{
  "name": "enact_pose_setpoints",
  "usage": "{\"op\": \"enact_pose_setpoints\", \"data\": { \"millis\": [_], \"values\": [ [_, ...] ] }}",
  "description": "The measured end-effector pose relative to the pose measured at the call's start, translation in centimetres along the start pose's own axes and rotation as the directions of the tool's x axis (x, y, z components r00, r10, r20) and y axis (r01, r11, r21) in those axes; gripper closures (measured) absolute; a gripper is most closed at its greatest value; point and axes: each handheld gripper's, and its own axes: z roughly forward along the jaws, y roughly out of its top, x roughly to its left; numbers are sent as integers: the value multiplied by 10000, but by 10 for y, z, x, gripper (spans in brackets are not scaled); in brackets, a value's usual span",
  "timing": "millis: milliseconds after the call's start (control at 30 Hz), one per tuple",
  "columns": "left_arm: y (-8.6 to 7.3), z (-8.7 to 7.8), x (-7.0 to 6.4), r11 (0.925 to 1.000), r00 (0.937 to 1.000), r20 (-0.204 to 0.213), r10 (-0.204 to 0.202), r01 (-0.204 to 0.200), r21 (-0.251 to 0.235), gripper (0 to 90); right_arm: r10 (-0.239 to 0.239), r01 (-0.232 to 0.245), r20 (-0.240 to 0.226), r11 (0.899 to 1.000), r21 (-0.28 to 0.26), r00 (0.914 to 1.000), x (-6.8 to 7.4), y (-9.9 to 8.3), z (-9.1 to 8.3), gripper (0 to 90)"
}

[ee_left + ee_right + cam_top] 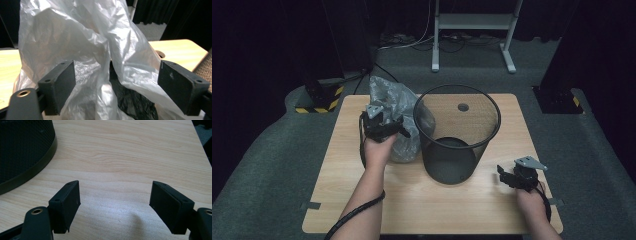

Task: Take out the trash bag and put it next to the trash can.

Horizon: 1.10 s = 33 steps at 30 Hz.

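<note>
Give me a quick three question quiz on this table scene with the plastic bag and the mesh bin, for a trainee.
1. True or false: the left gripper has its jaws spread apart with the plastic bag between them.
2. Which thing stands nearest the right gripper? A) a cardboard box B) the black mesh bin C) a glass bottle
3. Fill in: the right gripper's open jaws hang over bare ____ of the table.

Key
1. True. The left gripper view shows both pads wide apart, with crumpled bag in the gap.
2. B. In the right gripper view the bin's base sits at the upper left, apart from the jaws.
3. Wood. Nothing lies between the pads.
</note>
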Motion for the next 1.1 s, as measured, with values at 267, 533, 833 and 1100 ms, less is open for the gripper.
{"op": "enact_pose_setpoints", "data": {
  "millis": [267, 533, 833, 1100],
  "values": [
    [-4, -16, -1, 9991, 9995, 311, 5, -18, 413, 149, -104, 107, -126, 9997, 225, 9999, 2, -1, 3, 242],
    [-19, -34, 3, 9963, 9990, 424, 121, -157, 841, 147, -97, 106, -219, 9990, 426, 9997, 1, -2, 6, 241],
    [-52, -62, 17, 9904, 9965, 836, -35, -81, 1383, 150, -171, 187, -292, 9982, 561, 9994, 3, -1, 8, 241],
    [-85, -78, 16, 9761, 9941, 1034, 342, -554, 2102, 152, -155, 175, -302, 9977, 659, 9994, 3, -1, 8, 241]
  ]
}}
